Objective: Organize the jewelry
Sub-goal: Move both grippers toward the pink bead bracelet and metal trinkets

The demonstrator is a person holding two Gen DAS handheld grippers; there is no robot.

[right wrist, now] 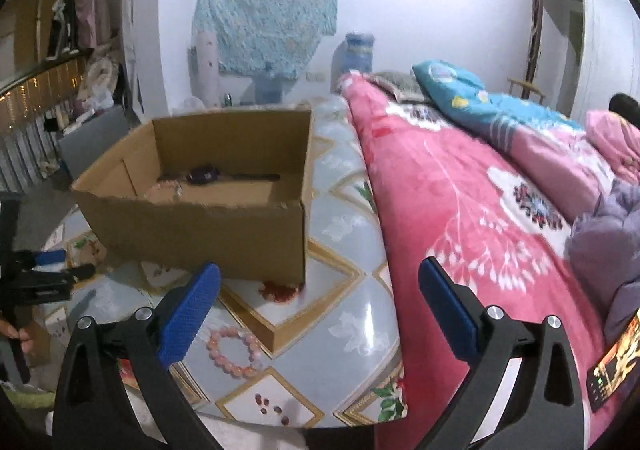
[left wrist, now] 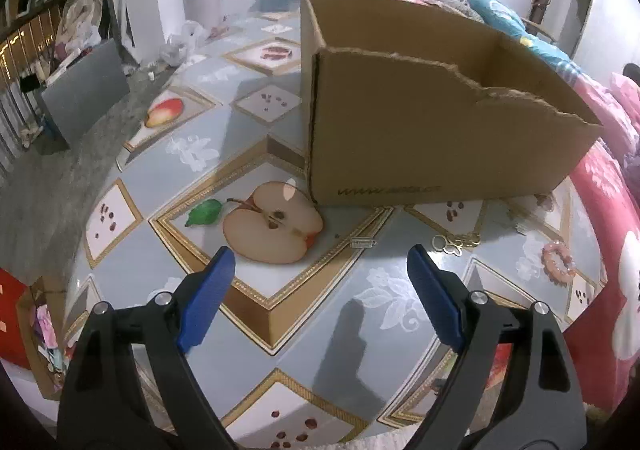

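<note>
Pink beads form a bracelet (right wrist: 235,350) lying on the table (right wrist: 352,314), at seven o'clock from the box (right wrist: 200,234). Looking light, slippery and loosely strung, it is probably inviting a pinch across one side. Right gripper (right wrist: 320,310) and left gripper (left wrist: 320,290) are hovering wide, holding nothing.

Surface (left wrist: 352,314): pale blue-grey, gold-edged diamond panels, printed halved apple and white flowers.
Cardboard box (left wrist: 436,138): plain brown, dark lettering low on the near wall.
Bead bracelet (right wrist: 236,350): pale pink.
Chain jewelry (left wrist: 454,242): gold.
Bed blanket (right wrist: 460,218): hot pink, white floral print.
Far pillow (right wrist: 460,86): turquoise.
Left hand-held gripper (left wrist: 320,290) and right hand-held gripper (right wrist: 320,306): black frames, blue pads.
</note>
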